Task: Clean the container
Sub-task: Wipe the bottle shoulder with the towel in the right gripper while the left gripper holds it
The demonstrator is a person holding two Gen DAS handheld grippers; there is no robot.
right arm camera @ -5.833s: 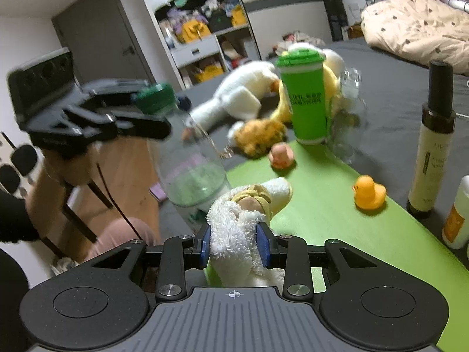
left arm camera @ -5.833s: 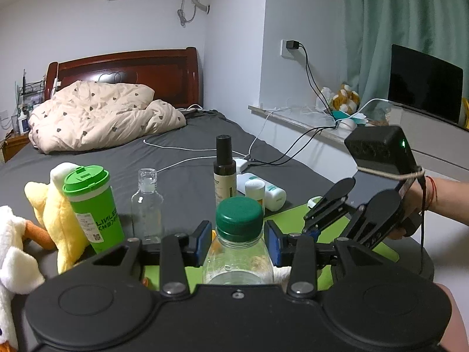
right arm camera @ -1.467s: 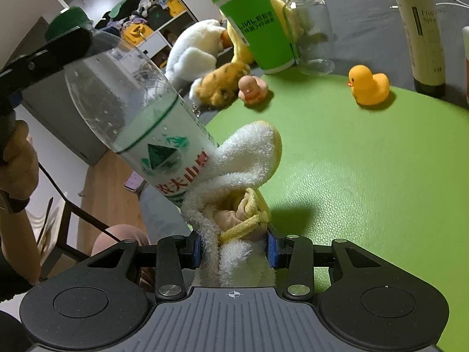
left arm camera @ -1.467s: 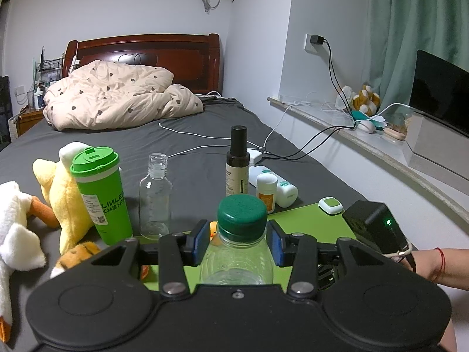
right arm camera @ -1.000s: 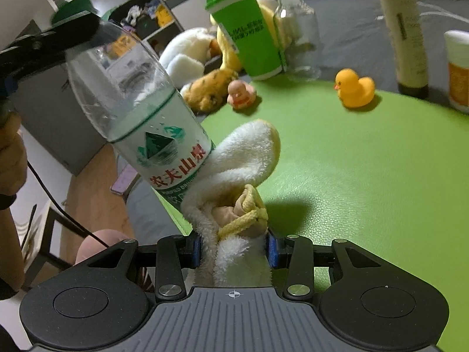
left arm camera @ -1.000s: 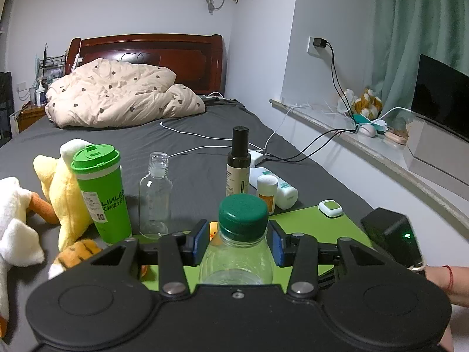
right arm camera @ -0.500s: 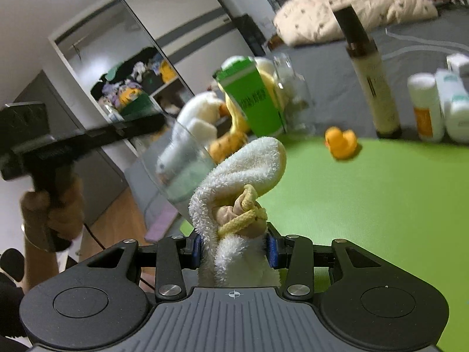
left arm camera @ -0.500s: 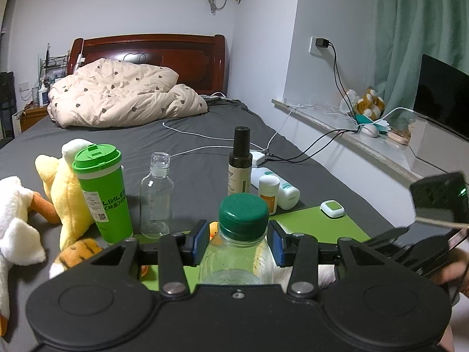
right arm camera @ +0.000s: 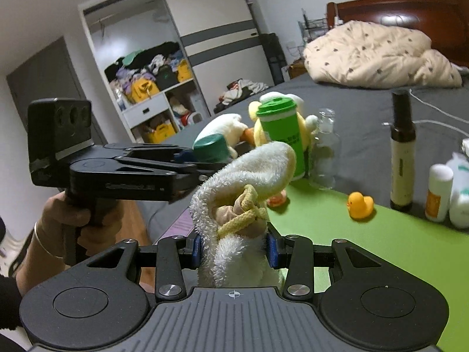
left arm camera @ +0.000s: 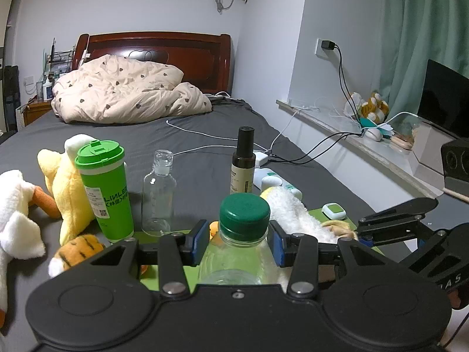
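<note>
A: The left tongs [left arm camera: 237,242] are pinching the clear plastic bottle with the dark green screw cap [left arm camera: 244,215] just under that cap, blue pads [left arm camera: 198,240] pressed in on either side of the neck.

B: And the right tongs [right arm camera: 234,249] are clamped on a fluffy white and yellow towel cloth [right arm camera: 243,182], bunched up with a yellow cord knotted round a tan bundle in the middle.

A: From the right wrist view the bottle's cap [right arm camera: 211,148] sits just beyond the cloth's rounded top; whether they touch there cannot be told.

B: From the left wrist view the cloth [left arm camera: 288,209] lies right beside the bottle's shoulder, on its right.

A: Behind them on the green table [right arm camera: 395,249] stand a green tumbler with a green lid [left arm camera: 104,189], a small empty clear bottle [left arm camera: 159,193] and a tall dark pump bottle [left arm camera: 242,162].

B: A small yellow rubber duck [right arm camera: 360,204] sits on the table too, near the pump bottle. Plush toys [left arm camera: 63,187] crowd the tumbler's left side.
</note>
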